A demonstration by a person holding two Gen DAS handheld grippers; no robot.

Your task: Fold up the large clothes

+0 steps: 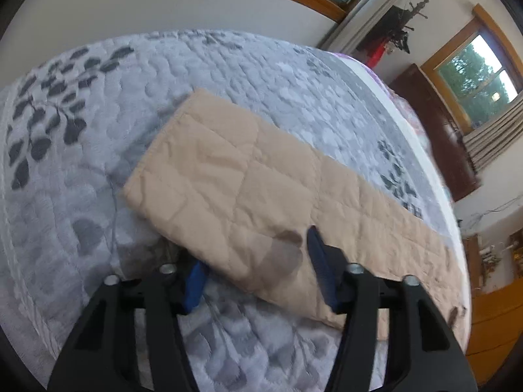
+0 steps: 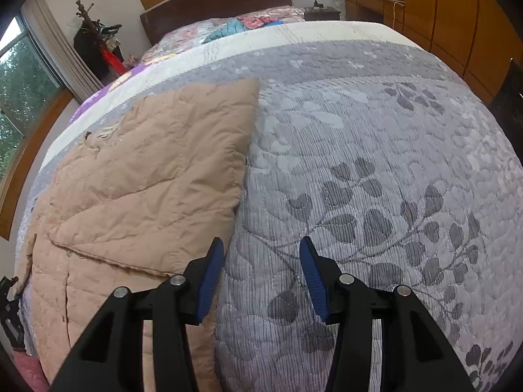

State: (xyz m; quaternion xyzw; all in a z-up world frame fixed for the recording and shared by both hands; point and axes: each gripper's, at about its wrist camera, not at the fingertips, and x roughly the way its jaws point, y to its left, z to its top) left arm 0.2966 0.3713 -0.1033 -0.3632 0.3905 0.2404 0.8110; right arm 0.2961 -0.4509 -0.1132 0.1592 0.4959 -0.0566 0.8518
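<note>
A tan quilted garment (image 1: 248, 176) lies folded into a long strip on the grey leaf-patterned bedspread (image 1: 81, 150). The left gripper (image 1: 255, 261) is spread wide at the strip's near edge, one blue finger tucked below the fabric and the other above it, not pinching. The right gripper (image 2: 261, 261) also gapes wide and holds nothing, its left finger beside the garment (image 2: 147, 176), the rest over bare bedspread (image 2: 376, 163).

Bed (image 2: 359, 130) spread with a grey leaf-patterned quilt (image 1: 98, 150). Folded tan quilted garment (image 1: 248, 189), possibly a coat, flat on it. Bright clothes (image 2: 255, 23) heaped further up.
</note>
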